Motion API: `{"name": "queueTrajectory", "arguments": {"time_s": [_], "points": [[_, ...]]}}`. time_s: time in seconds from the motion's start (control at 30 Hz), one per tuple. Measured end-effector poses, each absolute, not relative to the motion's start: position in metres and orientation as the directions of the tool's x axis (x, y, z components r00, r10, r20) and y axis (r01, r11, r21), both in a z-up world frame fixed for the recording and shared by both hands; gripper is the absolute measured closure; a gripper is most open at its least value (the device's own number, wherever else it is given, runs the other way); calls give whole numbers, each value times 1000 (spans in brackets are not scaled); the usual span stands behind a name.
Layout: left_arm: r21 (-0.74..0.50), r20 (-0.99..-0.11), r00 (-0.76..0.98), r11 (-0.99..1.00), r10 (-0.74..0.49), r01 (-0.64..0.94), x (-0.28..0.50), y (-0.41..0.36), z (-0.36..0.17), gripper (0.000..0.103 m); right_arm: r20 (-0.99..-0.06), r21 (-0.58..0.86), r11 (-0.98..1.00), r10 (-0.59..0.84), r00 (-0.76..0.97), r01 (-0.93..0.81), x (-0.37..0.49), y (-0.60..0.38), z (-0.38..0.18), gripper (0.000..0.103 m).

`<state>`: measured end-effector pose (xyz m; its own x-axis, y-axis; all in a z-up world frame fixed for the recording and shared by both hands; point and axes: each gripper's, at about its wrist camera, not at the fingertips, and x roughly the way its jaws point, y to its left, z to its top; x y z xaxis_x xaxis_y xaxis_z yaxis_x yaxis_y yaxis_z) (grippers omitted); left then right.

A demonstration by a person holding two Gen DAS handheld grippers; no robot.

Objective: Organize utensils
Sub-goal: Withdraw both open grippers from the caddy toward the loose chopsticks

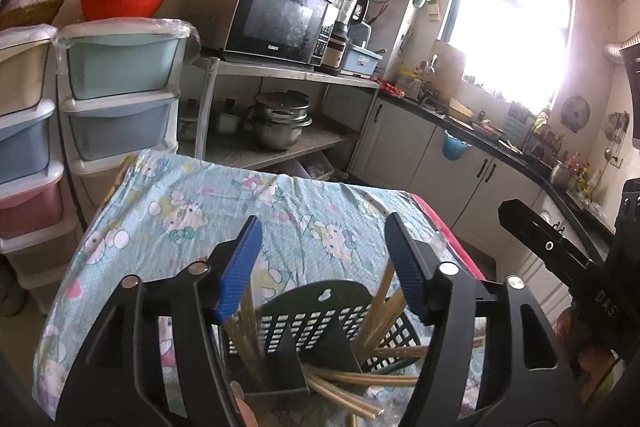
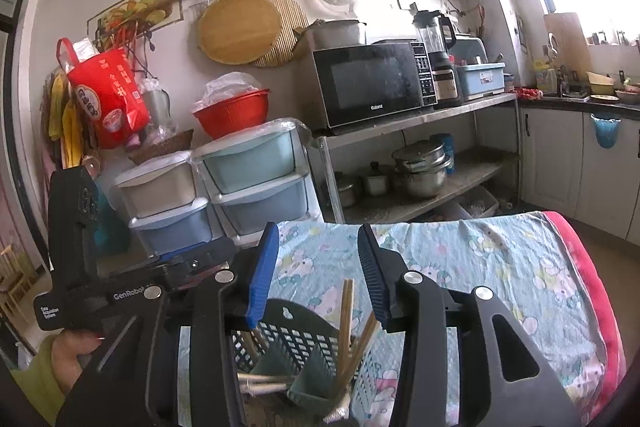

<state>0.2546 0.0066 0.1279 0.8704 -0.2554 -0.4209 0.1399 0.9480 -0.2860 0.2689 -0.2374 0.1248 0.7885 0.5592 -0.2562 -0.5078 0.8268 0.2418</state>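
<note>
Two sets of tongs are hanging over a dark green caddy (image 1: 316, 311) of chopsticks (image 1: 384, 303), both with jaws apart and nothing pressed between the blue pads. The left tongs (image 1: 324, 263) are standing wide open, their pads flanking the caddy's arched back wall. Some chopsticks are leaning upright in the right compartment just beside the right pad, while others are lying tipped across the slotted front toward the near edge.

The right tongs (image 2: 318, 267) are open more narrowly above the same caddy (image 2: 296, 327). Two chopsticks (image 2: 347, 307) are rising between the pads without touching either one.

The caddy is sitting at the near end of the counter (image 1: 192, 211), which is draped in a pale blue cartoon-print cloth. Most of that cloth is lying bare beyond the caddy, leaving open room ahead up to the far edge. A red cover (image 2: 592, 287) is showing along the counter's right edge.

Past the far edge, stacked drawers (image 2: 256, 171) and a steel shelf with pots (image 2: 420, 167) and a microwave (image 2: 368, 83) are crowding the wall. In the right view, a hand (image 2: 76, 351) in a yellow-green sleeve is gripping the left device.
</note>
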Motion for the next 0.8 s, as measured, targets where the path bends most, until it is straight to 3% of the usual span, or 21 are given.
{"name": "queueTrajectory", "arguments": {"time_s": [0.37, 0.8], "points": [[-309, -418, 876, 944, -240, 111, 234, 20, 125, 19, -283, 253, 833, 551, 785, -493, 251, -251, 117, 60], [-316, -421, 877, 944, -231, 97, 199, 26, 113, 11, -334, 229, 839, 543, 770, -493, 223, -259, 105, 53]]}}
